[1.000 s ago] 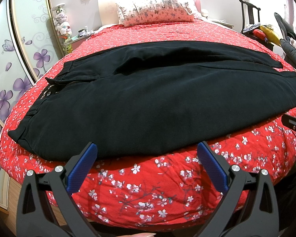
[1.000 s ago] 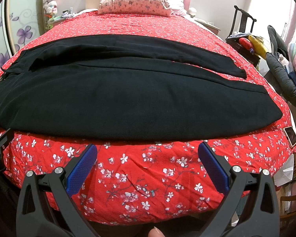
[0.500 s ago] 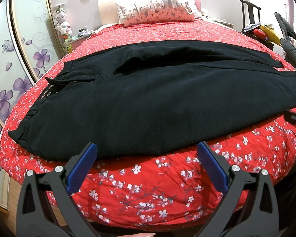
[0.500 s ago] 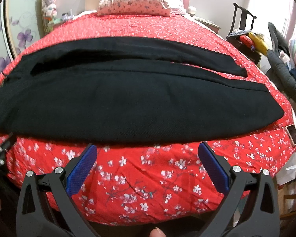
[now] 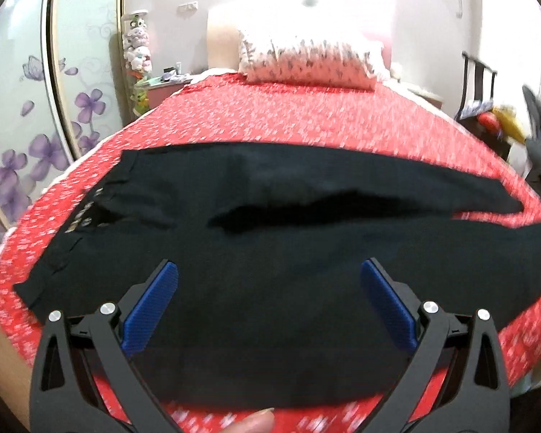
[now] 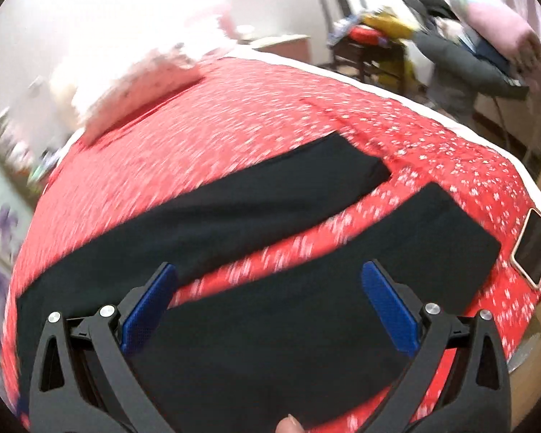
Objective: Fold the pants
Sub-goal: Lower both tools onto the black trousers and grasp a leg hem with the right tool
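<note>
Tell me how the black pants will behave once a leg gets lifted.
Likely floppy: the black pants lie flat and follow the curve of the red bedspread. The free leg would probably sag and drag. Cloth on cloth, it seems unlikely to slide; both tools (left, right) are open.

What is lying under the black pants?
The pants lie spread on the red flowered bedspread, which shows all around them and in the gap between the two legs. Anything beneath the cloth itself is covered and cannot be seen.
</note>
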